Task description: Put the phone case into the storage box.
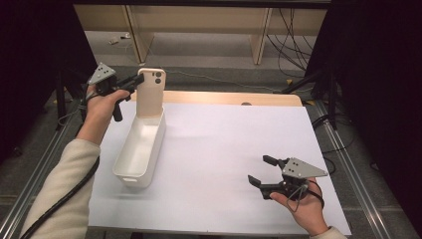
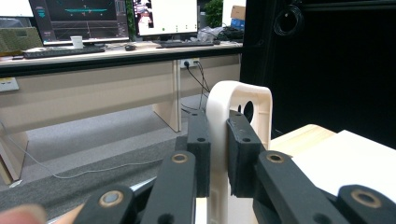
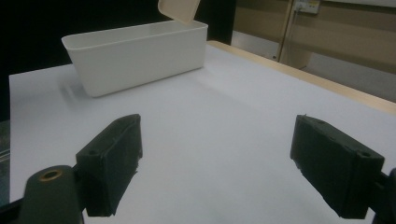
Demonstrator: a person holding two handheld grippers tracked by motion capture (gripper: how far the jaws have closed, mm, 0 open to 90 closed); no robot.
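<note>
From above, the left gripper (image 1: 133,82) pinches a beige phone case (image 1: 151,92) by its upper edge; the case stands upright in the far end of a white bin (image 1: 130,162) on the white sheet (image 1: 224,149). The right gripper (image 1: 263,171) rests spread over bare sheet, well apart from the bin.

Left gripper view: both pads press the case (image 2: 238,100); screens behind carry writing too small to read.

Right gripper view: jaws wide, bin (image 3: 135,53) beyond, unlabelled.

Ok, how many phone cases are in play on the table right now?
1. The beige phone case stands upright in the far end of the white bin, pinched at its top edge by the left gripper. None elsewhere that I can see.
</note>
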